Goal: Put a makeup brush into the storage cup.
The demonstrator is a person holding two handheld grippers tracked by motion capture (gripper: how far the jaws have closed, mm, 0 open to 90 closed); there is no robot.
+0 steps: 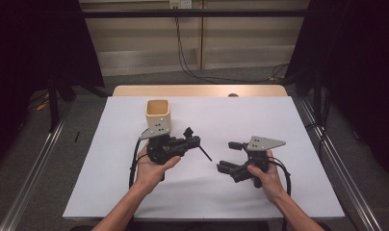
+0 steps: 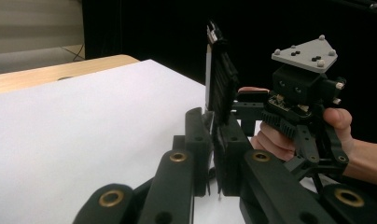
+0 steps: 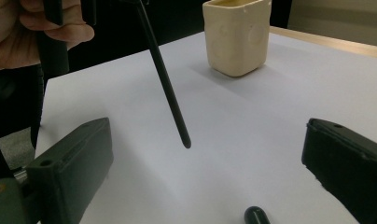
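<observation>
My left gripper [image 1: 192,139] is shut on a thin black pen [image 1: 205,153] just right of the cream cup [image 1: 158,115]. The pen slants down and to the right, its tip just above the white sheet. In the right gripper view the pen [image 3: 165,81] hangs from the top edge, with the cup [image 3: 237,36] behind it. My right gripper [image 1: 227,155] stands open, a short way right of the pen's tip, with nothing between its jaws. A small black cap [image 3: 256,216] lies on the sheet between the right gripper's fingers [image 3: 70,168]. In the left gripper view my left gripper [image 2: 213,135] has its jaws together.
A white sheet [image 1: 289,125] covers the table, and a strip of wood [image 1: 197,90] shows at its far edge. Metal rails run along the floor on both sides. Cables lie on the floor behind the table. Dark curtains hang left and right.
</observation>
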